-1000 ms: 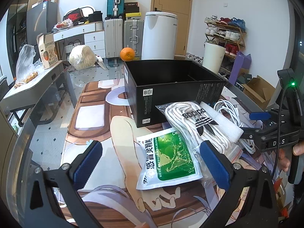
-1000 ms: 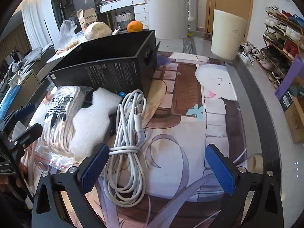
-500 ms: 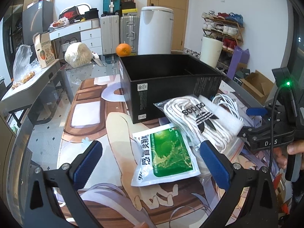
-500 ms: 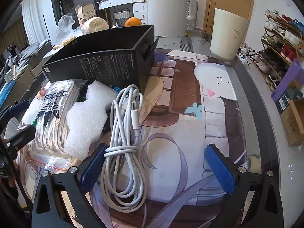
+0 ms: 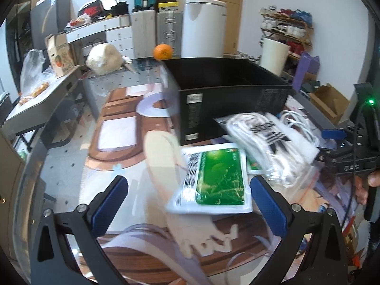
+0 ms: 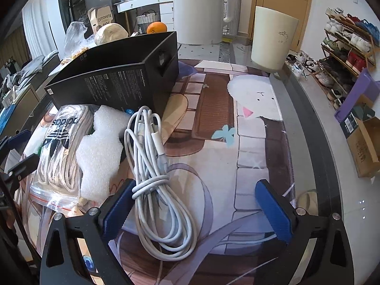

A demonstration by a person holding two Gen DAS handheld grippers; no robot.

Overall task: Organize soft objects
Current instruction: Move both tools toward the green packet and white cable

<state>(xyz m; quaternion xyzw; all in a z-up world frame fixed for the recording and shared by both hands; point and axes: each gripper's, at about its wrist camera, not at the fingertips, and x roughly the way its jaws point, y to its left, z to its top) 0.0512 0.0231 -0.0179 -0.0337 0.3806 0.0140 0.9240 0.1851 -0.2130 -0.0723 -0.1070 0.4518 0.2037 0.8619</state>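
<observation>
Left gripper point(image 5: 187, 204), jaws wide and empty, has swung left and closer over the green sachet point(image 5: 215, 180) beside the black box point(image 5: 228, 109); right gripper point(image 6: 197, 210), also wide, edges nearer the white cable point(image 6: 154, 163).

Bare counter point(image 6: 256, 147) lies open at centre and right; the black box point(image 6: 114, 85) and white cable point(image 6: 152, 166) block the left.

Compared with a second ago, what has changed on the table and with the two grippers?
The left gripper has moved in on the green and white packet, which now sits lower and nearer between its open jaws. The right gripper has closed in on the white cable, its jaws open too. Nothing is gripped. The black box, the bagged laces and the foam piece stayed put.
</observation>
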